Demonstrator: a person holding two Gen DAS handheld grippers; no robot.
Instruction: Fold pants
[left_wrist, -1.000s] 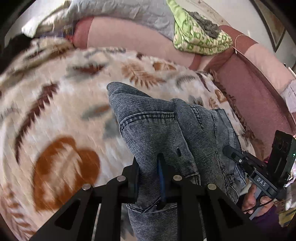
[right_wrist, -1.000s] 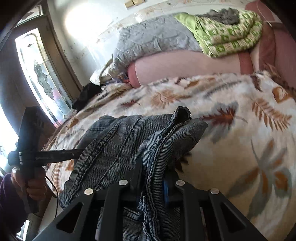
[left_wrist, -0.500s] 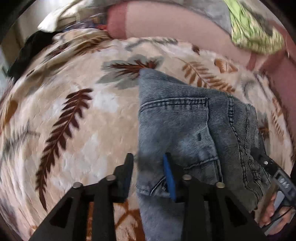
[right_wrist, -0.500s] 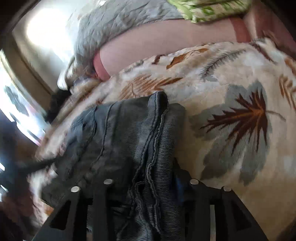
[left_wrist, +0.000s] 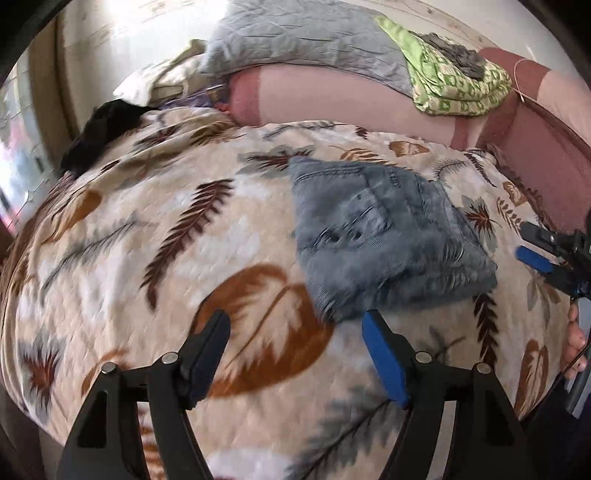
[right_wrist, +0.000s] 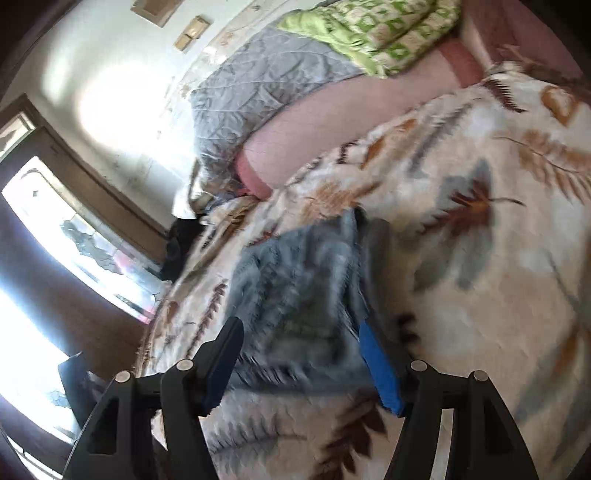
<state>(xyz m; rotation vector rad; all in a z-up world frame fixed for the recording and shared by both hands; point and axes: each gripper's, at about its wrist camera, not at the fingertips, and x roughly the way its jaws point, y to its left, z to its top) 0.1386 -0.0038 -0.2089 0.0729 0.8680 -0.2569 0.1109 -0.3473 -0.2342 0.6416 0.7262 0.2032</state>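
The grey-blue jeans (left_wrist: 384, 236) lie folded in a compact bundle on the leaf-patterned blanket (left_wrist: 147, 258). My left gripper (left_wrist: 295, 332) hovers just short of the bundle's near corner. Its jaws are opening, with only blanket between them. My right gripper (left_wrist: 524, 240) shows at the right edge of the left wrist view, beside the bundle, held by a hand (left_wrist: 576, 339). In the right wrist view the jeans (right_wrist: 303, 288) sit blurred just ahead of my right gripper (right_wrist: 299, 332). Its jaws are also opening, and the pads (right_wrist: 376, 358) stand apart from the cloth.
A pink bolster (left_wrist: 332, 99) runs along the far side, with a grey quilt (left_wrist: 306, 37) and a green patterned blanket (left_wrist: 454, 81) on it. A black garment (left_wrist: 103, 129) lies at the far left. A bright window (right_wrist: 55, 240) stands to the left.
Both grippers were shut on the lifted jeans a second ago. They have let go, spread their jaws and drawn back, and the jeans now lie folded on the blanket.
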